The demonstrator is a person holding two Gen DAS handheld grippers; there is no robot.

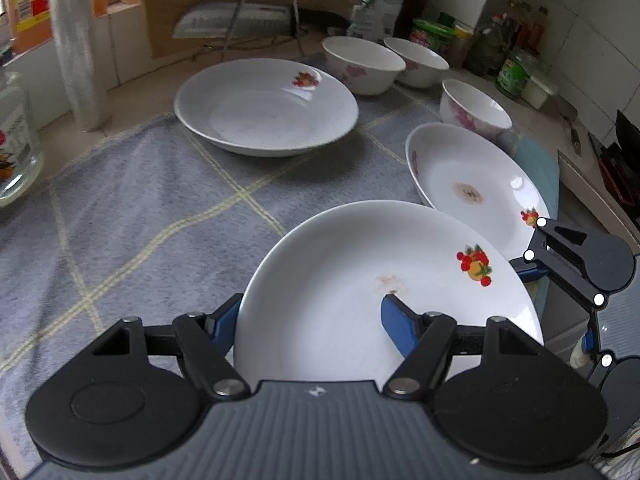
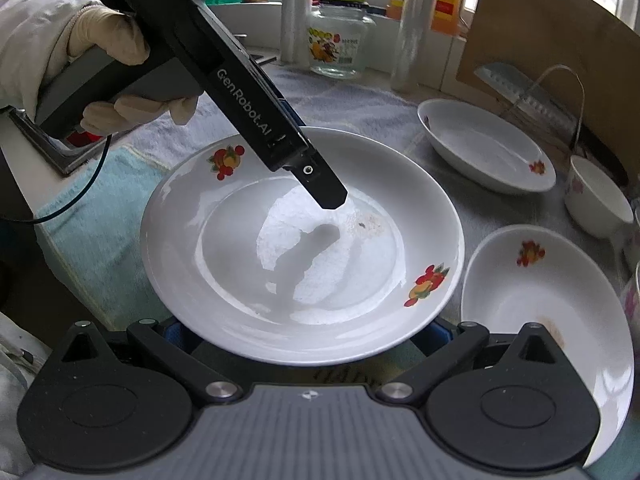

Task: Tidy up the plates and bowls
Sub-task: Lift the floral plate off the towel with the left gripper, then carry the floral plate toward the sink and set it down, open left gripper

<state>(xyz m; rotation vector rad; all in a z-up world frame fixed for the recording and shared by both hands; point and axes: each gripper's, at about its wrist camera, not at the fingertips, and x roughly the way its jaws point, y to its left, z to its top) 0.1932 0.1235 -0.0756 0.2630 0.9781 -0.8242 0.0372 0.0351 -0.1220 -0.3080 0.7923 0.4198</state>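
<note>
Left wrist view: my left gripper (image 1: 312, 320) is clamped on the near rim of the fruit-print plate (image 1: 360, 280), one finger under, one inside. Right gripper (image 2: 304, 334) straddles the opposite rim; whether it grips, I cannot tell. I should lift level, then stack onto the stained plate (image 1: 472, 184) beyond; bowls (image 1: 360, 64) stand farther back.

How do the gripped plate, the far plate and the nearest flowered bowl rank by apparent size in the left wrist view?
1. Gripped plate, though it is nearest the camera, so its lead is unsure.
2. Far plate.
3. Nearest flowered bowl, clearly smallest.
</note>
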